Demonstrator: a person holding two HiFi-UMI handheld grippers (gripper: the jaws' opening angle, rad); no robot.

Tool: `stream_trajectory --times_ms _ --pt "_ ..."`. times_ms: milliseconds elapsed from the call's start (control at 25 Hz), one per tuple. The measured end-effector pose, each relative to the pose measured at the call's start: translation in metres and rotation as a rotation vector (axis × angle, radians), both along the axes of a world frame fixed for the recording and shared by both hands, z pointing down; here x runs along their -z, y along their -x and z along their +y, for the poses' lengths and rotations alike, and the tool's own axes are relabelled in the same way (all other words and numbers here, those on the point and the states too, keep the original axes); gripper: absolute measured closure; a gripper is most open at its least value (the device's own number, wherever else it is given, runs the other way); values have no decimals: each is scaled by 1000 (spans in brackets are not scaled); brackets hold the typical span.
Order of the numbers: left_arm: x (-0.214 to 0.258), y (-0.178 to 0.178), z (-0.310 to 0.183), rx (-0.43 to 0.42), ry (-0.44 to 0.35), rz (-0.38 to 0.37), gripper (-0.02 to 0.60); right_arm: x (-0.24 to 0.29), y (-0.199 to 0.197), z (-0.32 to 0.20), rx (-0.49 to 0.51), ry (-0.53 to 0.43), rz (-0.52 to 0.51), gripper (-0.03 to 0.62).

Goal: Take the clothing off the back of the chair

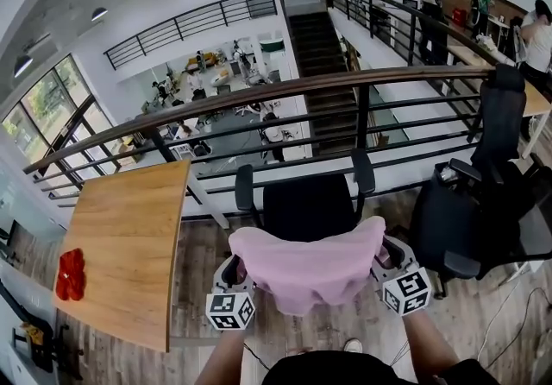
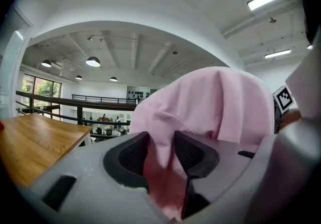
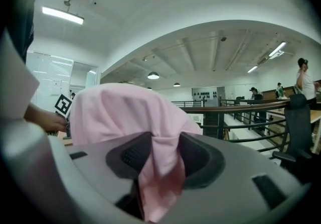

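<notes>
Left gripper (image 2: pixel 161 153) and right gripper (image 3: pixel 161 155) are each clamped on a fold of the soft pink cloth garment (image 1: pixel 306 264), one at either end. It's draped over the back of the black office chair (image 1: pixel 304 206). I'd raise both hands evenly, straight up, so the fabric clears the backrest without snagging.

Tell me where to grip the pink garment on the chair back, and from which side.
Grip the pink garment at its two outer edges, where it hangs over the corners of the chair, coming level from behind. The left gripper and right gripper each pinch a fold there.
</notes>
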State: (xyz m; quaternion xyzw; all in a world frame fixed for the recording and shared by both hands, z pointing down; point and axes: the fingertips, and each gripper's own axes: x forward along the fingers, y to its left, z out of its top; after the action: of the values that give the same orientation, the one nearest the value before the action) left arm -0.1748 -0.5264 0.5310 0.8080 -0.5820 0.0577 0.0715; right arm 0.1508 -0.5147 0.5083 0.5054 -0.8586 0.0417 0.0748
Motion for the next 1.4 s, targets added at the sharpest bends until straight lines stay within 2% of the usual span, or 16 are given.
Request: stream_trajectory --times_ms 40,80,120,240,680,800,1120,1400 --pt "0 -2 1 -6 7 4 447 0 2 1 8 -4 12 447" --pt "0 -4 3 -10 10 4 543 1 3 3 11 -8 25 513" --pt "0 -6 5 -13 10 -2 557 1 4 5 11 -11 37 550" --pt "3 -5 10 -3 -1 -20 558 3 5 8 6 -8 49 560" --pt "14 4 16 18 -12 7 561 13 -9 14 -40 -19 54 560" --pt "23 5 19 18 -28 21 561 23 -10 18 -40 -43 32 560" --pt "53 14 32 30 -89 2 561 48 -10 28 -59 -106 13 559" --pt "81 25 35 20 -158 -51 561 79 -15 28 -60 -177 27 559"
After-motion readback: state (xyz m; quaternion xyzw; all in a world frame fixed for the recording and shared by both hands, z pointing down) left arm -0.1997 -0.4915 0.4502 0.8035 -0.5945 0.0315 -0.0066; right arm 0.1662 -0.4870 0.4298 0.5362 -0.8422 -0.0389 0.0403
